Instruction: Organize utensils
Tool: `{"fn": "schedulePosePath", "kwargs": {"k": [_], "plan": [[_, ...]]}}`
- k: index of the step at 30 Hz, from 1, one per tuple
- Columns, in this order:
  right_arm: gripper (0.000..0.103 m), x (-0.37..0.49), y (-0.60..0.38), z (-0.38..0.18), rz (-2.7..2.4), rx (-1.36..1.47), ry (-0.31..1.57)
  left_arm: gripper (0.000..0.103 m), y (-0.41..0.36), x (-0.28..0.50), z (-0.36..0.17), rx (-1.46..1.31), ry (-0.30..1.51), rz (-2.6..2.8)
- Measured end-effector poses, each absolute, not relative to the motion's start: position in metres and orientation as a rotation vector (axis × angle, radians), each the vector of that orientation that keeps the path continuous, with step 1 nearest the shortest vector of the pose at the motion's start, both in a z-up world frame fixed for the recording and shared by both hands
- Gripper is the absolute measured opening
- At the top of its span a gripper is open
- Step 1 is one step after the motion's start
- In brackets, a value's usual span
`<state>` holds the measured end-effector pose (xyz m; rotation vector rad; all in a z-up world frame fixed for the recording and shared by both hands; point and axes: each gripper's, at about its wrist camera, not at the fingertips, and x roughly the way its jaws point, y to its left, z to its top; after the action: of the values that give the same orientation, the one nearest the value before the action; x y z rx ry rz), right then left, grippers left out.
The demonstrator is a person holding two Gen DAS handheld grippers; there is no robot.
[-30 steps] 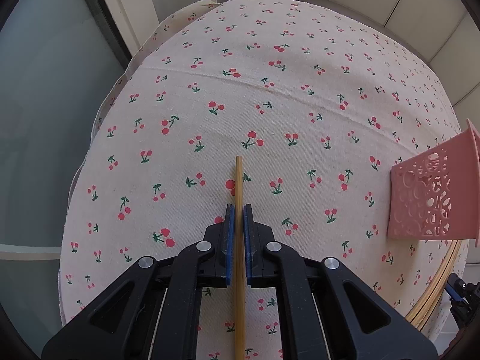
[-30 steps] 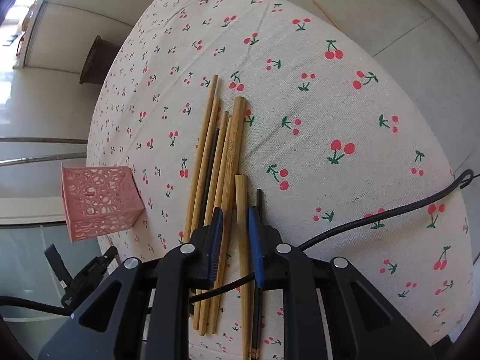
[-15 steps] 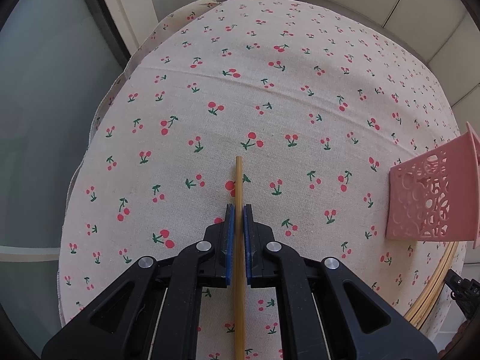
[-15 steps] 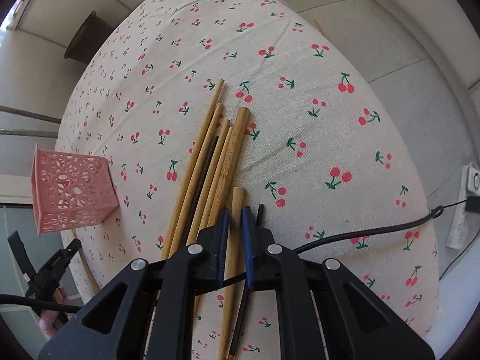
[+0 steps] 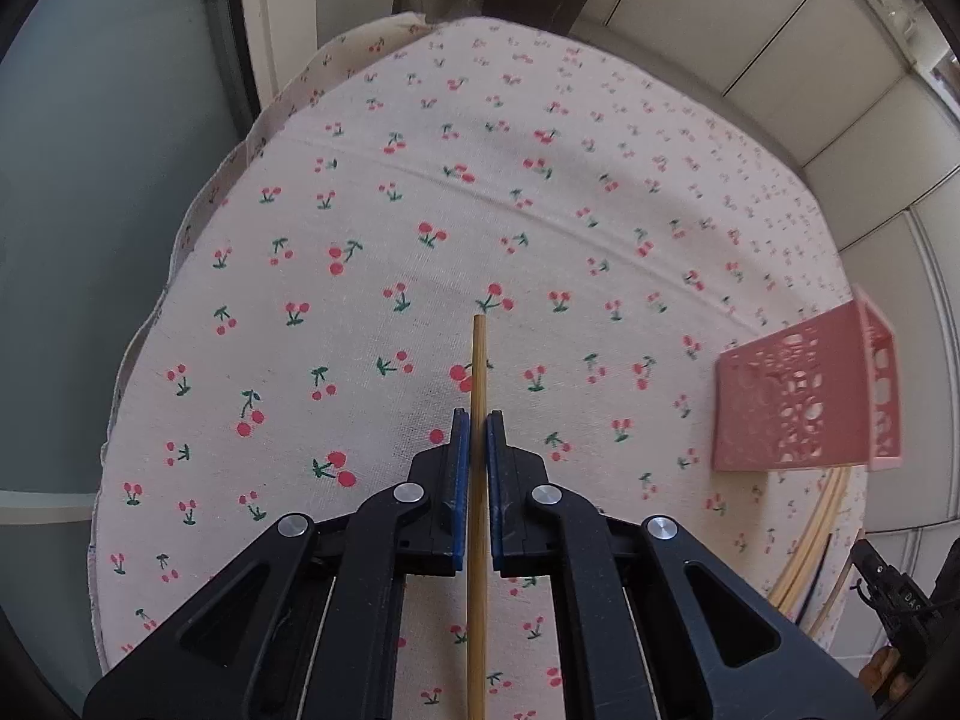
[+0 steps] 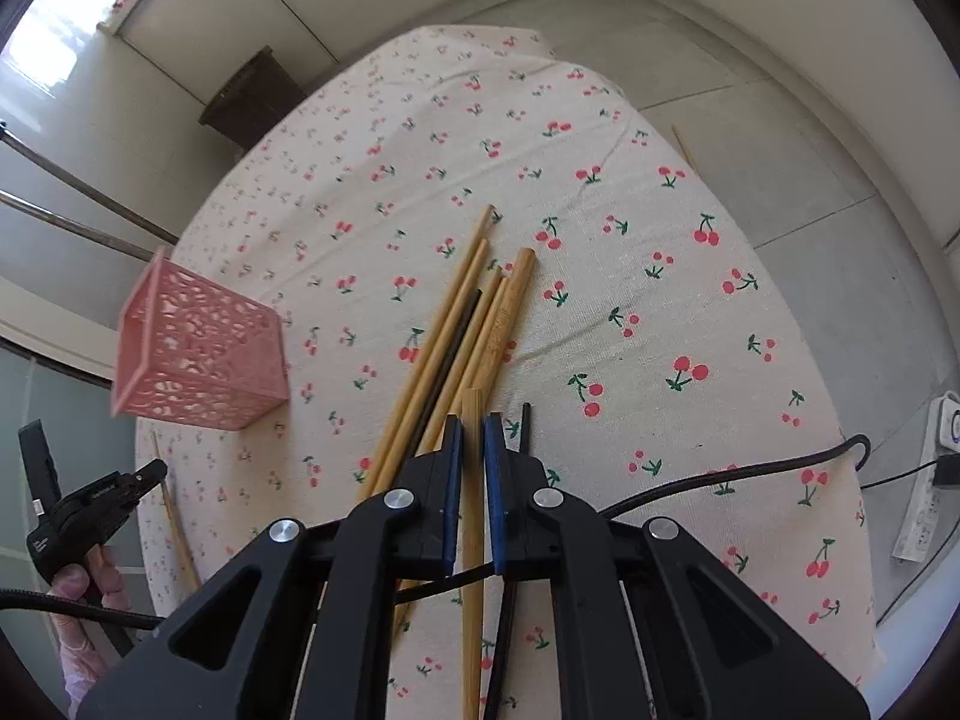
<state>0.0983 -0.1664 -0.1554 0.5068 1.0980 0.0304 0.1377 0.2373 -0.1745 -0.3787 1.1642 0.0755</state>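
A thin bamboo chopstick [image 5: 479, 372] is clamped between the blue pads of the left gripper [image 5: 478, 420], its free end pointing toward 12 o'clock over the cherry-print cloth of the worktop [image 5: 360, 228]. A thicker bamboo chopstick [image 6: 474, 420] is pinched in the same way by the right gripper [image 6: 473, 423], its blunt end showing just past the pads at 12 o'clock. Both sticks are held lengthwise along the fingers, so most of each shaft runs back under the gripper.

The loose bundle of chopsticks [image 6: 462, 324] is seen in the right wrist view on the cloth, fanned toward 1 o'clock, with one dark stick among the pale ones. The pink perforated holder [image 6: 198, 348] is seen at about 9 o'clock in that view and at 3 o'clock in the left wrist view; which way its opening faces cannot be told with certainty.

The sticks are judged to be light, stiff and smooth, so slipping or pivoting between the pads is the likely fault. A hold nearer the middle of a shaft would probably be steadier, and the thin ends are best not levered against the holder's wall.
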Motion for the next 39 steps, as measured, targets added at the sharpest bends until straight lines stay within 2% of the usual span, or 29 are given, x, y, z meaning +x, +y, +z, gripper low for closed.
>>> {"fn": "schedulePosePath", "kwargs": {"k": [10,19,23,32,39], "plan": [[0.008,0.049,-0.143,-0.060,0.177,0.378,0.843,0.005,0.204,0.073,-0.073,-0.273,0.895,-0.004],[0.008,0.025,-0.122,0.001,0.204,0.273,0.722,0.005,0.193,0.036,-0.003,-0.221,0.692,0.001],[0.008,0.034,-0.127,0.024,0.202,0.299,0.680,0.005,0.186,0.040,0.025,-0.195,0.598,0.021],[0.008,0.091,-0.135,0.084,0.210,0.401,0.530,0.005,0.170,0.077,0.059,-0.275,0.529,-0.058],[0.008,0.126,-0.115,0.090,0.244,0.388,0.514,0.005,0.147,0.086,0.079,-0.253,0.463,-0.101]]}}
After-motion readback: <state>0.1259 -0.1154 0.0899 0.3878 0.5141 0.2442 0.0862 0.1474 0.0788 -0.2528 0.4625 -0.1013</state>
